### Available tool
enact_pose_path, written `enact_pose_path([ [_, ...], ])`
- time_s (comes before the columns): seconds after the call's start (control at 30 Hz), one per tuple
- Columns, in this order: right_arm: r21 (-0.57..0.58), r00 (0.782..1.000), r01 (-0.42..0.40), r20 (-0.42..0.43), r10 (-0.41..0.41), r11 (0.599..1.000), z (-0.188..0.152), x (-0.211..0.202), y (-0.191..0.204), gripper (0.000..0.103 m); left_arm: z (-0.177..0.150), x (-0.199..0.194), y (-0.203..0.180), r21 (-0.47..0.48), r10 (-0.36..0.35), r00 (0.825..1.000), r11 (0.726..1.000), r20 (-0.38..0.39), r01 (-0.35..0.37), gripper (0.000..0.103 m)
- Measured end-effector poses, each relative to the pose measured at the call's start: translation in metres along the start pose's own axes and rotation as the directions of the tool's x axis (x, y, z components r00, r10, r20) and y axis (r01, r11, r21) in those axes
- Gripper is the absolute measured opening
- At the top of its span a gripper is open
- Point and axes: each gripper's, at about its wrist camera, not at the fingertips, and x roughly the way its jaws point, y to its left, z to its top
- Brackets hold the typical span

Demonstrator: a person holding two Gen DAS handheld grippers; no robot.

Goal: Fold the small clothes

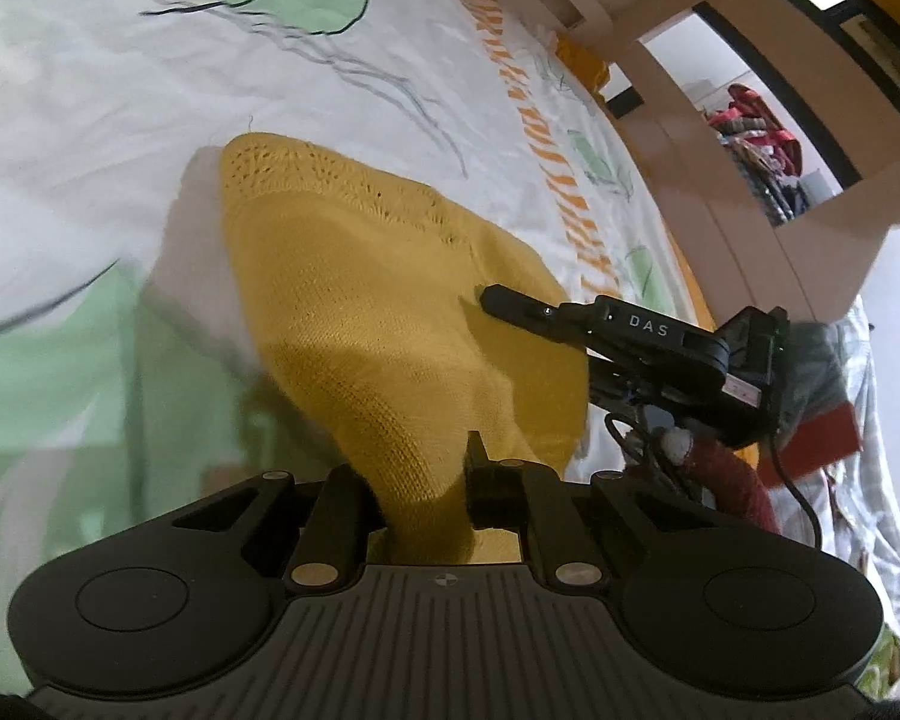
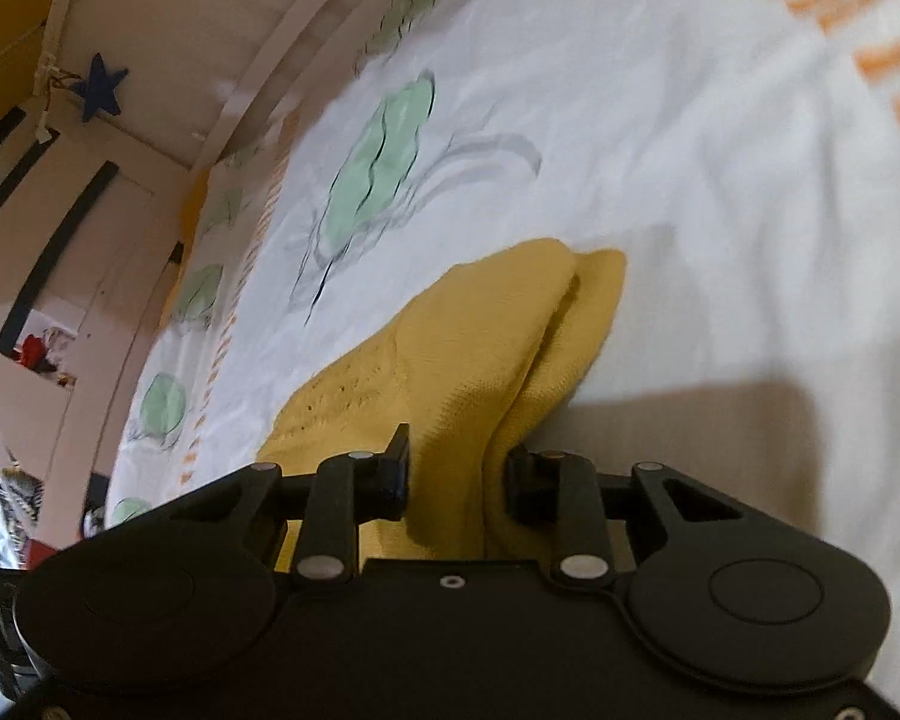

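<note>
Bedsheet (image 1: 120, 90), white with green leaf prints, lies beside pale cabinets (image 1: 720, 138).

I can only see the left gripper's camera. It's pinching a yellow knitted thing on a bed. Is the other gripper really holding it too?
Observer: Yes. In the right camera the right gripper is shut on a bunched part of the yellow knit.
Operator: Is the knit flat over there?
Observer: No, near that gripper it is doubled over, with two layers meeting at a crease.
Operator: What's on the wall on that side?
Observer: A dark blue star hangs there, above the bed sheet.
Operator: And my gripper?
Observer: The left gripper is shut on the knit too.
</note>
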Motion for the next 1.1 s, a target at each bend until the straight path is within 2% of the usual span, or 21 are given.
enact_pose_path([
  [0.2, 0.013, 0.996, -0.038, -0.074, 0.039, 0.999, -0.05, -0.007, 0.02, 0.04, -0.043, -0.035, 0.011, -0.008, 0.022, 0.999, 1.0, -0.033, -0.022, 0.012],
  [0.27, -0.023, 0.997, -0.016, -0.071, 0.014, 1.0, -0.06, -0.008, 0.026, 0.042, -0.053, -0.036, 0.014, -0.004, 0.051, 0.998, 0.999, -0.04, -0.052, 0.014],
  [0.4, -0.138, 0.997, 0.075, -0.007, -0.077, 0.988, -0.065, -0.009, 0.036, 0.042, -0.073, -0.028, 0.017, 0.027, 0.161, 0.986, 0.987, -0.036, -0.16, 0.018],
  [0.43, -0.164, 0.996, 0.093, 0.008, -0.093, 0.982, -0.067, -0.01, 0.038, 0.044, -0.077, -0.027, 0.018, 0.025, 0.17, 0.985, 0.985, -0.03, -0.169, 0.019],
  [0.47, -0.212, 0.992, 0.127, 0.034, -0.122, 0.969, -0.066, -0.011, 0.041, 0.051, -0.08, -0.027, 0.02, 0.017, 0.169, 0.985, 0.985, -0.02, -0.169, 0.02],
  [0.53, -0.286, 0.974, 0.223, 0.109, -0.2, 0.932, -0.071, -0.015, 0.048, 0.058, -0.085, -0.028, 0.021, 0.001, 0.164, 0.986, 0.986, 0.008, -0.164, 0.02],
  [0.67, -0.259, 0.959, 0.266, 0.169, -0.228, 0.928, -0.074, -0.024, 0.049, 0.061, -0.092, -0.039, 0.013, 0.016, 0.186, 0.98, 0.982, 0.065, -0.187, 0.02],
  [0.77, -0.261, 0.947, 0.29, 0.219, -0.236, 0.921, -0.081, -0.04, 0.055, 0.063, -0.098, -0.054, -0.005, 0.083, 0.236, 0.96, 0.965, 0.149, -0.25, 0.022],
  [0.9, -0.296, 0.941, 0.273, 0.279, -0.191, 0.915, -0.097, -0.066, 0.074, 0.063, -0.104, -0.078, -0.027, 0.164, 0.273, 0.919, 0.931, 0.286, -0.327, 0.026],
  [1.0, -0.385, 0.955, 0.242, 0.257, -0.148, 0.891, -0.115, -0.074, 0.098, 0.055, -0.098, -0.082, -0.039, 0.192, 0.296, 0.881, 0.903, 0.369, -0.384, 0.032],
  [1.1, -0.475, 0.974, 0.205, 0.184, -0.132, 0.856, -0.138, -0.068, 0.12, 0.051, -0.09, -0.079, -0.042, 0.21, 0.316, 0.861, 0.883, 0.399, -0.421, 0.036],
])
